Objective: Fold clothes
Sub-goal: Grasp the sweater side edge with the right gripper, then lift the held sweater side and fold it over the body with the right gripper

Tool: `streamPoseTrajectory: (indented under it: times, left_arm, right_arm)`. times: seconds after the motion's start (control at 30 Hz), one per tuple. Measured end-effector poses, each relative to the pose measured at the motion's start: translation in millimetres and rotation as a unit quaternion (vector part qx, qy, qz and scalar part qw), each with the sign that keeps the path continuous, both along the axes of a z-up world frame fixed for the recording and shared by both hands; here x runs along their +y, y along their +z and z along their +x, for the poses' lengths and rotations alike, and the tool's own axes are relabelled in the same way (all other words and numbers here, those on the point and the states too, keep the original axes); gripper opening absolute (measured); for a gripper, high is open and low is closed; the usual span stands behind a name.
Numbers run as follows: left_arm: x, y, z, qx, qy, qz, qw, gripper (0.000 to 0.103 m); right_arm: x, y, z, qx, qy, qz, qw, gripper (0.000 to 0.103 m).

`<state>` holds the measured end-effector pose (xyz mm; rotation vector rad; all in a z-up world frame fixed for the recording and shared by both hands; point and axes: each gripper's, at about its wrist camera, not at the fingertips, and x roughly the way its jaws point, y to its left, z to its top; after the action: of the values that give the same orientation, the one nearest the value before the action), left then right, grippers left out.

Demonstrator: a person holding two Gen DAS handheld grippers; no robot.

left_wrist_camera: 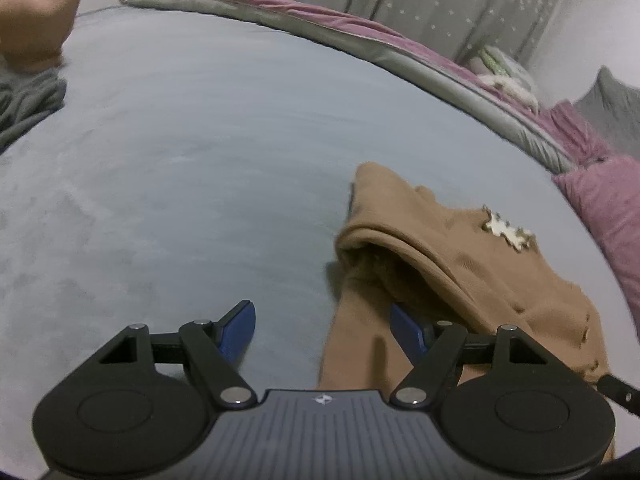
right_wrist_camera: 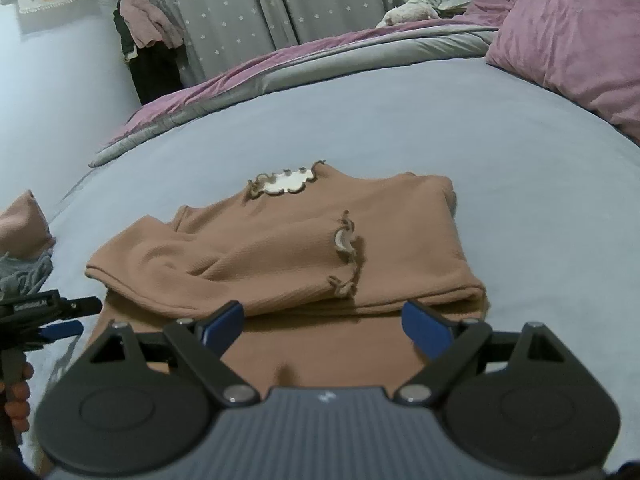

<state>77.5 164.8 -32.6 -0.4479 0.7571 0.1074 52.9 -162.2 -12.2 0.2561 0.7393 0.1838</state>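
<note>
The right gripper (right_wrist_camera: 322, 326) is hovering low over the near edge of the brown top (right_wrist_camera: 288, 240), its blue fingers (right_wrist_camera: 224, 322) spread wide and pinching nothing. The left gripper (left_wrist_camera: 322, 328) is likewise standing open, its right-hand finger tucked against the garment's side fold while the other one is hanging over bare bedsheet (left_wrist_camera: 180, 140). The top is lying flat on the grey-blue bedsheet, partly folded: a sleeve with a frilled cuff (right_wrist_camera: 344, 256) is lying across the chest, and the collar (right_wrist_camera: 284, 180) is pointing away from the right gripper. Its long axis is running crosswise to the right gripper, so the unfolded lower panel is sitting directly beneath and between that gripper's fingers (the hem itself is hidden under the tool). From the left gripper the garment is lying off to the right. The right gripper seems the nearer to the middle of the edge, the left to the corner; the coming lift probably needs both. A pink pillow (right_wrist_camera: 572, 36) is sitting well apart.
</note>
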Motion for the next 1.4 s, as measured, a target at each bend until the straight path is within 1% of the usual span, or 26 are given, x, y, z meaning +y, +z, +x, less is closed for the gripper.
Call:
streamPoseTrajectory:
  times: [0.13,0.27,0.37,0.47,0.53,0.6,0.63,0.7,0.73,0.77,0.8,0.87,1.03,1.13,1.27,1.4]
  left_arm:
    - [8,-3,1,-0.016,0.006,-0.013,0.9998,0.073]
    - [6,-5,4,-0.032,0.001,-0.005,0.9995,0.072]
    - [6,-5,6,-0.038,-0.001,-0.001,0.9993,0.071]
    - [9,-3,6,-0.046,0.000,-0.008,0.9989,0.070]
    - [11,-2,6,-0.053,-0.001,-0.011,0.9985,0.067]
    - [12,-1,6,-0.060,-0.001,-0.013,0.9981,0.066]
    - [14,-1,6,-0.063,-0.001,-0.016,0.9979,0.066]
    - [16,-2,7,-0.068,-0.001,-0.022,0.9974,0.066]
    - [18,-3,8,-0.070,-0.002,-0.027,0.9972,0.065]
    - [19,-4,9,-0.071,-0.003,-0.031,0.9970,0.065]
    - [21,-5,10,-0.072,-0.003,-0.035,0.9968,0.065]
    - [22,-7,11,-0.072,-0.005,-0.038,0.9967,0.065]
    - [22,-9,11,-0.074,-0.018,-0.043,0.9962,0.064]
    - [20,-8,12,-0.077,-0.036,-0.048,0.9952,0.064]
    - [15,-6,15,-0.080,-0.049,-0.045,0.9946,0.064]
    - [15,-4,21,-0.083,-0.040,-0.070,0.9932,0.064]
  right_arm:
    - [-3,5,-1,-0.011,0.007,0.020,1.000,0.090]
    - [-5,7,1,-0.019,0.006,0.037,0.999,0.088]
    - [-8,4,11,-0.015,-0.002,0.065,0.998,0.082]
    - [-11,-2,25,-0.006,-0.012,0.082,0.997,0.077]
    - [-10,-10,38,0.012,-0.018,0.081,0.996,0.071]
    - [-5,-18,49,0.031,-0.023,0.073,0.997,0.067]
    - [-1,-20,52,0.037,-0.023,0.066,0.997,0.062]
    - [8,-21,54,0.037,-0.014,0.045,0.998,0.046]
    - [13,-20,55,0.038,-0.009,0.040,0.998,0.026]
    - [17,-17,56,0.041,-0.003,0.043,0.998,0.013]
    - [20,-12,57,0.039,-0.001,0.045,0.998,0.013]
    - [26,6,59,0.020,-0.002,0.047,0.999,0.011]
    - [51,73,68,-0.047,0.027,0.036,0.998,0.011]
    - [74,117,74,-0.082,0.048,0.024,0.995,0.011]
    - [104,168,83,-0.120,0.072,0.024,0.990,0.011]
    - [139,211,90,-0.147,0.096,0.028,0.984,0.011]
